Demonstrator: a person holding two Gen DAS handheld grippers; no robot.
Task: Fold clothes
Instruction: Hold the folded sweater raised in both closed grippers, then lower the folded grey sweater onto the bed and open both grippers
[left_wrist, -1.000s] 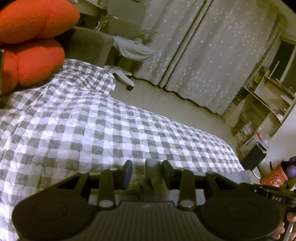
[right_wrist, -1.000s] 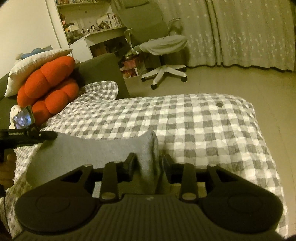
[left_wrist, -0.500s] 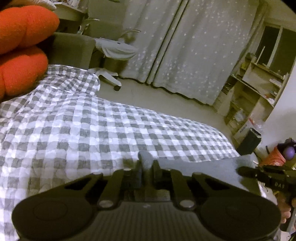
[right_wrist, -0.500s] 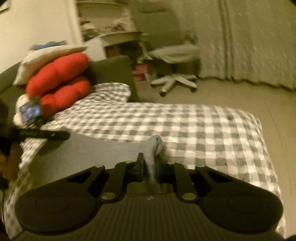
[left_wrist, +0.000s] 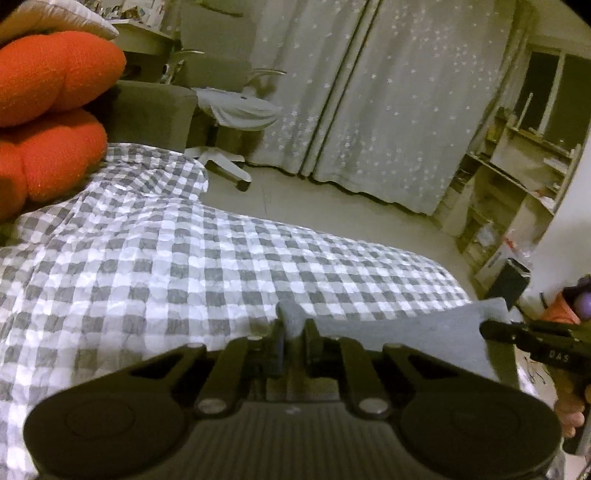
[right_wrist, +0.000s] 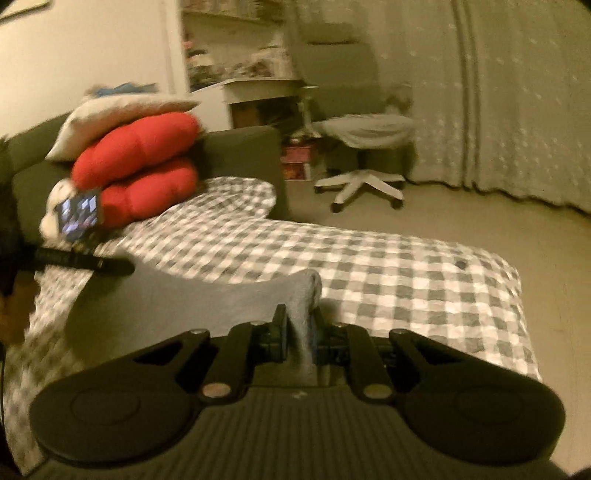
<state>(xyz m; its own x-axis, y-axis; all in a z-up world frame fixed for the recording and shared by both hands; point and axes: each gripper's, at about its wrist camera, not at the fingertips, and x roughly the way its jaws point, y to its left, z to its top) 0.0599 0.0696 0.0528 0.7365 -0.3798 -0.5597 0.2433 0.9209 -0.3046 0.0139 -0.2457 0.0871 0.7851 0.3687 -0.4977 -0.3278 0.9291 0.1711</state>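
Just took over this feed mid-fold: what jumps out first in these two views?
Both grippers, left gripper and right gripper, are pinched shut on one grey garment stretched between them over the checked bedspread. Behind, bright orange-red cushions are stacked at the bed's head.

Garment (left_wrist: 406, 332): plain grey
Bedspread (left_wrist: 184, 258): grey-and-white check
Cushions (right_wrist: 140, 166): red-orange
Pillow (right_wrist: 110, 114): off-white
Curtains (left_wrist: 369, 110): pale grey, small white stars
Chair base (right_wrist: 362, 184): white
Left hand-held gripper (left_wrist: 293, 332): black
Right hand-held gripper (right_wrist: 297, 325): black

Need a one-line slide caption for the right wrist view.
Right gripper pinches a grey garment corner above the checked bedspread.
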